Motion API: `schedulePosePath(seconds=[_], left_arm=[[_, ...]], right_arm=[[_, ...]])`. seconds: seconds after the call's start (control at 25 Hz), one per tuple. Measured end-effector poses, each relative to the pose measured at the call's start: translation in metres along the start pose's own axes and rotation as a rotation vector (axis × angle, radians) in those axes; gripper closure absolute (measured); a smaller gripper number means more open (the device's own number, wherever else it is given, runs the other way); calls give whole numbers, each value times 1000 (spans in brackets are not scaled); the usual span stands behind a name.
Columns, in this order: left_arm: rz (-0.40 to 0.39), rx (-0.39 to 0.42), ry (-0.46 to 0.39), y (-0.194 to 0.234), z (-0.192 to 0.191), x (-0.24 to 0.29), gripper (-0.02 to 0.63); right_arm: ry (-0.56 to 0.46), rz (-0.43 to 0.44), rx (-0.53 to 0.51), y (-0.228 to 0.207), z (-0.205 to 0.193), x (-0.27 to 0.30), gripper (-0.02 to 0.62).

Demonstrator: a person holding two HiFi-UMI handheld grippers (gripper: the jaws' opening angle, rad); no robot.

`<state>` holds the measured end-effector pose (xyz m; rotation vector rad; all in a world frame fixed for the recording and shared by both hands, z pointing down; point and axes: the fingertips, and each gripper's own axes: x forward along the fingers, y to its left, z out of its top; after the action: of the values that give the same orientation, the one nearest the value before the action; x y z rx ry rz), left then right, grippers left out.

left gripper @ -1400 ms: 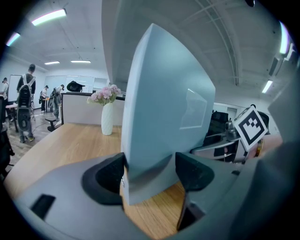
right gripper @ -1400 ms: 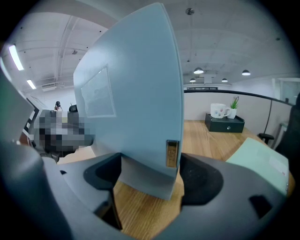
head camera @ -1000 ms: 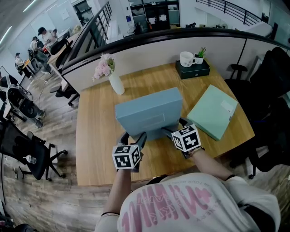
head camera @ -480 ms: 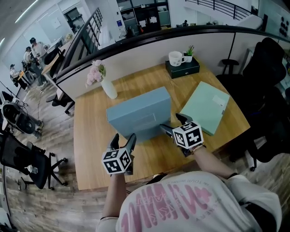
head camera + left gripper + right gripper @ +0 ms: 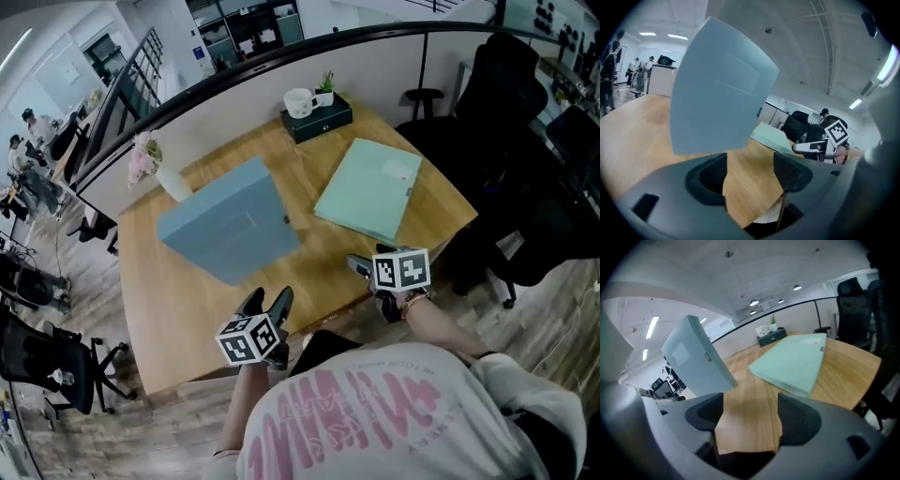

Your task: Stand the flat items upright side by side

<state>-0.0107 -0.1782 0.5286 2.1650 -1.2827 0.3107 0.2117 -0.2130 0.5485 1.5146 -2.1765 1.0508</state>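
A blue box file (image 5: 225,230) stands upright on its edge on the wooden table (image 5: 141,309), with neither gripper touching it. A light green folder (image 5: 368,187) lies flat to its right. My left gripper (image 5: 267,302) hovers near the table's front edge, short of the file. The jaws are open, have just been closing a little, and have nothing between them. My right gripper (image 5: 366,261) is near the front edge below the green folder, open too, also just closing slightly on nothing. In the left gripper view the file (image 5: 717,89) looms ahead; in the right gripper view the green folder (image 5: 792,359) lies ahead.
A white vase of pink flowers (image 5: 169,178) stands at the back left. A black box carrying a white mug and a small plant (image 5: 317,111) sits at the back by the partition. Black office chairs (image 5: 506,112) stand off the table's right side.
Both grippers have drawn back from the blue file's lower edge toward the table's front edge. The right one has shifted toward the green folder. The file stays standing by itself.
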Motion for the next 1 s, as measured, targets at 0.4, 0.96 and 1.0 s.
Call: schedulePosePath(seconds=[0.4,0.96,1.0], left_arm=[[-197,193,55,-115,45,106,313],[-126,182,100,-112,118,285,183],[-124,179,104,-109,123,296,181]], right_arm=[[-174,-79,210,-96,23,-55,259],[-149,-156,596,-212,53,-4,268],[-159,-157,616,-217,61,3,268]])
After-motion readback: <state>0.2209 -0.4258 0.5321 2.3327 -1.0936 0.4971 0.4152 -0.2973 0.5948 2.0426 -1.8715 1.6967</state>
